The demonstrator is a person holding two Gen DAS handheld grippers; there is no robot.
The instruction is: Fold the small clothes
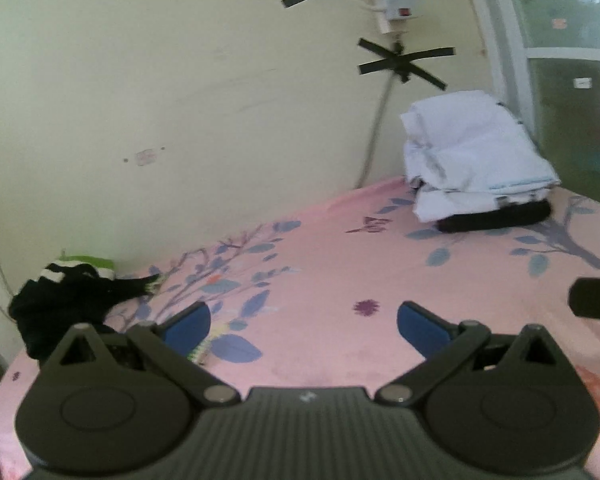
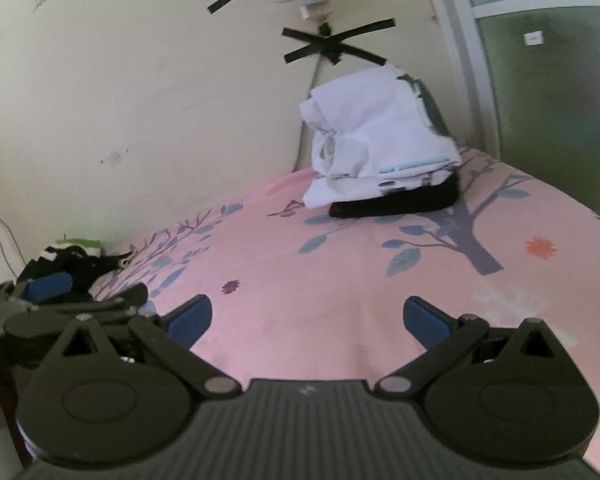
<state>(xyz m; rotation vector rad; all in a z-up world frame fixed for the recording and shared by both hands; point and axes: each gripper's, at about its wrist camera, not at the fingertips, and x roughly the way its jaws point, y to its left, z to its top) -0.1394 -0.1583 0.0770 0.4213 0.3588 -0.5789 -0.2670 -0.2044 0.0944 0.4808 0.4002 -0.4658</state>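
Both tongs [image 1: 304, 326] [image 2: 306, 322] gaping (clothes pile [image 1: 76, 300] far left)

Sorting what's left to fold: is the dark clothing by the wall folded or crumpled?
Crumpled. The dark clothing lies bunched in an uneven heap, unlike the folded white stack.

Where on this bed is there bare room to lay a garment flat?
The pink sheet lies bare between the dark unfolded pile at the left wall edge and the folded stack in the far corner. Both tools, left and right, are open above it.
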